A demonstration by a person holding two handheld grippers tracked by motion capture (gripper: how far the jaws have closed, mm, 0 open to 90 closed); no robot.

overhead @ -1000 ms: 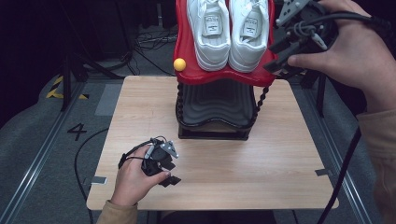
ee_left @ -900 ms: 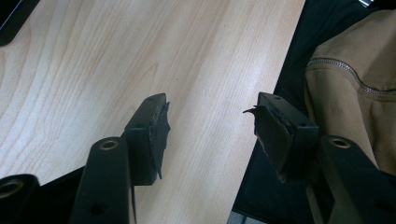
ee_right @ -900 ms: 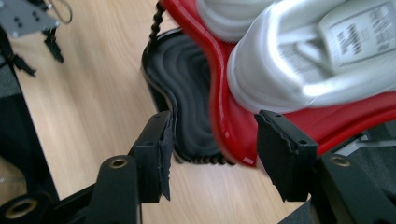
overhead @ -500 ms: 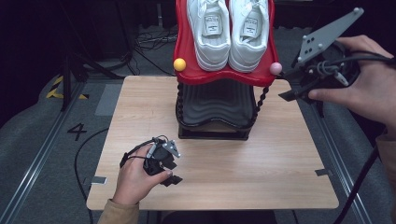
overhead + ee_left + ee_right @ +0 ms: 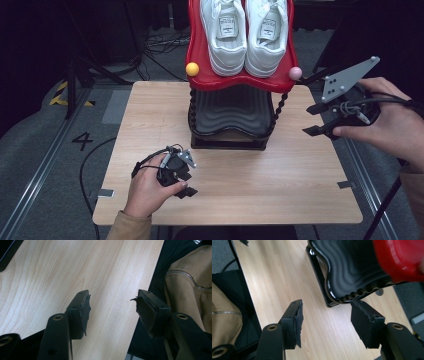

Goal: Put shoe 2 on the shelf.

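Note:
A pair of white sneakers (image 5: 227,35) stands on the red top shelf (image 5: 200,62) of a two-tier rack, above a bare black ribbed lower shelf (image 5: 232,107). My right gripper (image 5: 311,120) hovers at the table's right edge, level with the lower shelf and pointing left toward it. Its jaws have just been opening and stand open with nothing between them. In the right gripper view, the right gripper (image 5: 325,305) faces the black shelf's corner (image 5: 352,272) under the red shelf (image 5: 402,260). My left gripper (image 5: 184,184) rests on the table near the front left, and the left gripper view shows the left gripper (image 5: 111,297) open and empty.
The wooden table (image 5: 280,185) has bare room in front of the rack and to both sides. A yellow knob (image 5: 192,69) and a pink knob (image 5: 295,73) stick out at the red shelf's front corners. Cables and rails lie on the floor to the left.
The right hand and its gripper came down from beside the sneakers on the red shelf to the height of the lower shelf, further right. The left hand stayed put.

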